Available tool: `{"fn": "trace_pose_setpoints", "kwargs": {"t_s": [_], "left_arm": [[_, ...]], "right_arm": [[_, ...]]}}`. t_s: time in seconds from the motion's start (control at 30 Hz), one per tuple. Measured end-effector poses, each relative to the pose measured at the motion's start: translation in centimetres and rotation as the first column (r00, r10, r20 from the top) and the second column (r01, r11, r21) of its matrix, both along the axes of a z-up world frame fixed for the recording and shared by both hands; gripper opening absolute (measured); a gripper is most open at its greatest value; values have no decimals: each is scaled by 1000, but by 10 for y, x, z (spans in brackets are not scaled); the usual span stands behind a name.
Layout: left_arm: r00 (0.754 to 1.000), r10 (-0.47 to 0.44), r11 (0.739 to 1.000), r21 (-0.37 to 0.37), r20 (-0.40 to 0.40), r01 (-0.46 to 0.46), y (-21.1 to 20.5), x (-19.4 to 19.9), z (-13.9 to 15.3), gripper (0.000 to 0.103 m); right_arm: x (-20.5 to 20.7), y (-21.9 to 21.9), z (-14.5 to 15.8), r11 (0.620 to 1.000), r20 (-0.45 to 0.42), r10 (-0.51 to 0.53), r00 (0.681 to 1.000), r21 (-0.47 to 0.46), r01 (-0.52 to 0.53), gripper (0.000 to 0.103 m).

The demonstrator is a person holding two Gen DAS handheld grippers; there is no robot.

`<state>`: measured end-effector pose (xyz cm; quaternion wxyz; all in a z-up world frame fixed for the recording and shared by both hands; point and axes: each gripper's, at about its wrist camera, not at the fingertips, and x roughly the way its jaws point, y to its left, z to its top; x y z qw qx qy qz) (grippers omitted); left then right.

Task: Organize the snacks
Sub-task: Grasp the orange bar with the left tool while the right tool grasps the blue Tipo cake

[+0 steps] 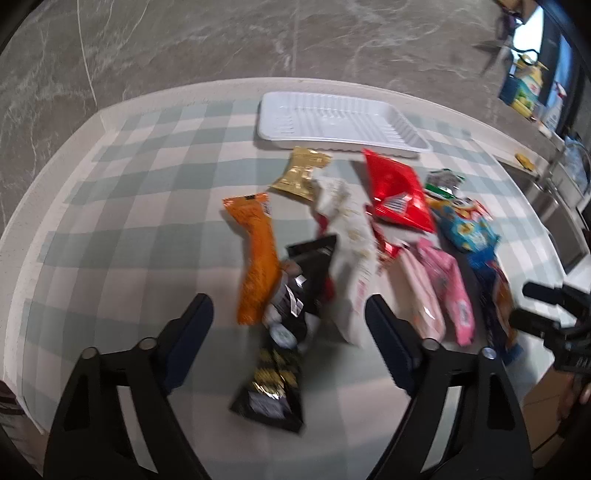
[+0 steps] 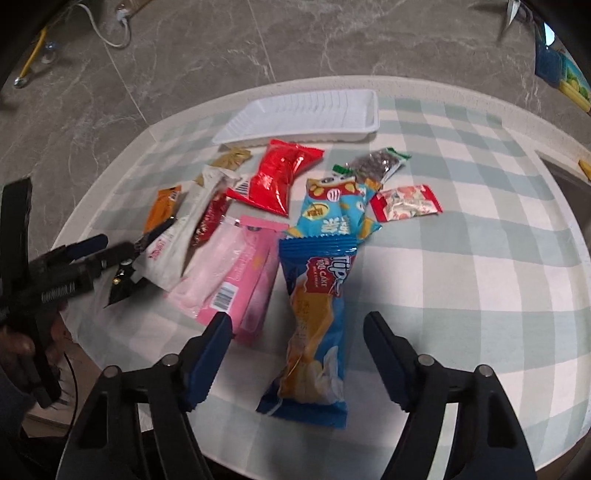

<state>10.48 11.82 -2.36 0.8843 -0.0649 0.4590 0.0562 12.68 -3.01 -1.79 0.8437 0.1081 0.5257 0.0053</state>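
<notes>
home kitchen or dining corner, by look of it. round table (image 2: 480,229) wore pale green and white checked cloth. floor (image 1: 184,44) was grey marble-look tile with thin grout lines. at right edge, counter (image 1: 532,155) ran along, steel sink (image 1: 554,206) set in it, bottles and cleaning supplies (image 1: 526,86) stood by bright window. white cable (image 2: 110,29) trailed over floor at far left. packaged snacks (image 2: 273,177) lay scattered beside white plastic tray (image 2: 306,114): household clutter.
</notes>
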Motion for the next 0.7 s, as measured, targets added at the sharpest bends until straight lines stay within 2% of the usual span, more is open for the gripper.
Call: {"fn": "trace_pose_setpoints", "kwargs": {"t_s": [0.2, 0.27, 0.37, 0.47, 0.57, 0.6, 0.7], "left_arm": [[998, 45, 998, 35, -54, -43, 35, 42, -10, 77], [996, 52, 998, 44, -73, -49, 42, 53, -16, 74], [993, 42, 999, 25, -114, -40, 50, 68, -27, 68], [990, 26, 999, 49, -141, -19, 50, 79, -38, 66], [986, 5, 997, 71, -166, 7, 49, 86, -46, 59], [985, -6, 998, 64, -171, 17, 49, 87, -48, 54], [984, -22, 999, 24, -179, 27, 51, 91, -53, 39]], "right_arm": [[13, -1, -15, 999, -29, 3, 1000, -33, -4, 77], [16, -3, -20, 999, -42, -3, 999, -34, 2, 77], [20, -4, -24, 1000, -53, -7, 999, -31, 5, 77], [23, -3, -29, 999, -69, -10, 998, -34, 8, 75], [26, -3, -35, 999, -87, -6, 996, -32, 4, 62], [27, -3, -37, 1000, -96, -5, 995, -30, 2, 54], [27, -2, -38, 998, -84, 5, 996, -54, -9, 42]]}}
